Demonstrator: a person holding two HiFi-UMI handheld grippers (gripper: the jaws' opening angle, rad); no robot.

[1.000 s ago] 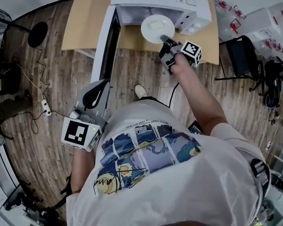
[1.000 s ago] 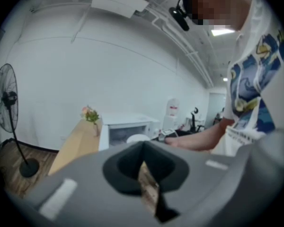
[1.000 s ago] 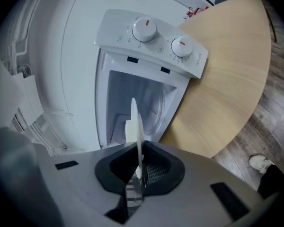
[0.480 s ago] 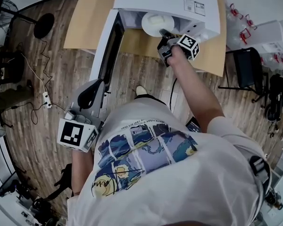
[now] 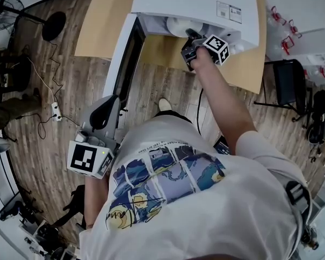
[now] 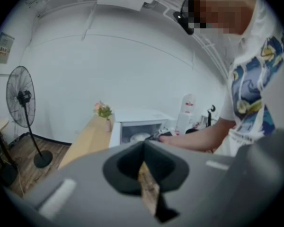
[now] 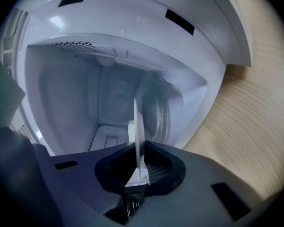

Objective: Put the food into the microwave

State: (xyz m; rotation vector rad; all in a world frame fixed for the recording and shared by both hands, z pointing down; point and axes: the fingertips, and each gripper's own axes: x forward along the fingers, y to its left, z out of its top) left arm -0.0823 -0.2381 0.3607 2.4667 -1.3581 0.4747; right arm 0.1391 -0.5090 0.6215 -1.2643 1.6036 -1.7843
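The white microwave (image 5: 195, 1) stands on a wooden table with its door (image 5: 127, 53) swung open to the left. My right gripper (image 5: 190, 37) is at the opening, shut on the rim of a white plate (image 5: 176, 26) that sits mostly inside the cavity under the top. In the right gripper view the plate (image 7: 137, 122) shows edge-on between the jaws of the right gripper (image 7: 137, 150), with the cavity walls (image 7: 85, 93) all round. The food on it is hidden. My left gripper (image 5: 109, 103) hangs low beside the door, shut and empty, as the left gripper (image 6: 143, 148) view also shows.
The wooden table (image 5: 103, 20) carries the microwave and a small flower pot (image 6: 103, 111). A standing fan (image 5: 2, 7) and a power strip with cables (image 5: 55, 111) are on the floor at left. At right stand a black chair (image 5: 292, 85) and plastic boxes (image 5: 314, 42).
My right gripper has carried the plate from in front of the opening into the microwave, so most of the plate is now under its top. The left gripper has shifted slightly.
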